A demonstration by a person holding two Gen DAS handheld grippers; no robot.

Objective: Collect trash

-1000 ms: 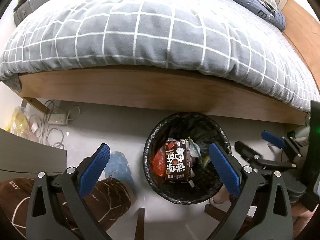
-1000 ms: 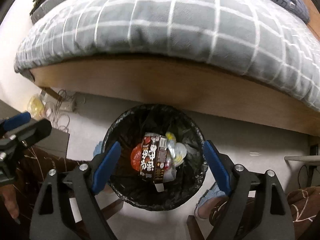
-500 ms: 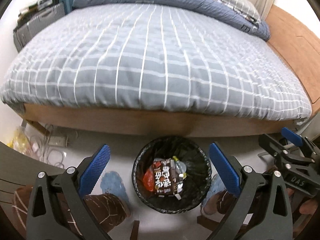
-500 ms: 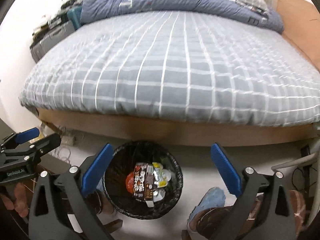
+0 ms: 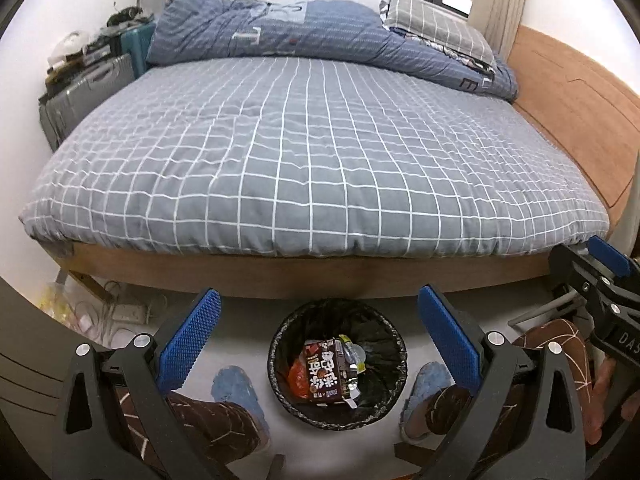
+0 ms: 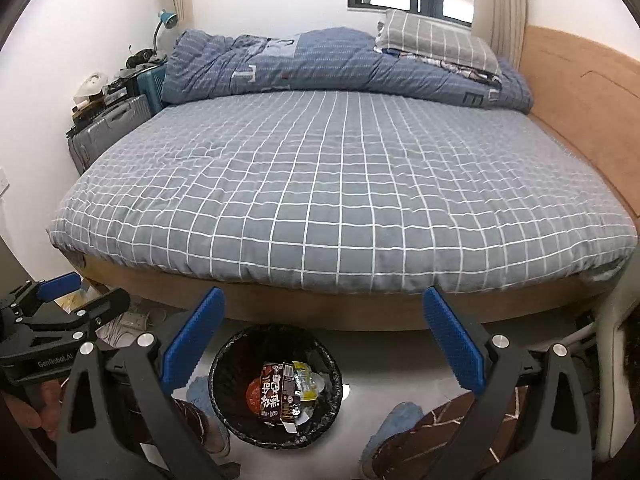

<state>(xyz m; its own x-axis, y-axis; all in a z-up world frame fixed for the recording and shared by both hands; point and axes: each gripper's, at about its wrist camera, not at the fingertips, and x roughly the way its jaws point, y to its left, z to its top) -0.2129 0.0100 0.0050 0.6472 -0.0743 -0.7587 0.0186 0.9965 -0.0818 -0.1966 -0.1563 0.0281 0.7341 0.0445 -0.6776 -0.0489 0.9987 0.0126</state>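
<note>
on the floor below my two grippers sat the trash bin (image 5: 338, 364), round and lined with a black bag, close against the wooden foot of the bed (image 5: 316, 168). from my left gripper (image 5: 318, 338) the bin lay at six o'clock, framed between the blue pads (image 5: 188, 338), which touched nothing; that gripper stood wide with empty space between its fingers. my right gripper (image 6: 322, 342) was spread just as wide, having just been opening, and nothing lay between its pads either. from it the bin (image 6: 276, 386) sat at about seven o'clock, nearer the left pad. inside the bin a dark brown carton (image 5: 325, 374) with white characters lay on top, an orange-red wrapper (image 5: 297, 374) at its nine o'clock and a crumpled clear and yellow piece (image 5: 354, 358) at its two o'clock. my blue slippers (image 5: 236, 390) stood on either side of the bin. at twelve o'clock the grey checked cover ran up to a bundled blue quilt (image 5: 320, 36) and a pillow (image 5: 434, 26).
</note>
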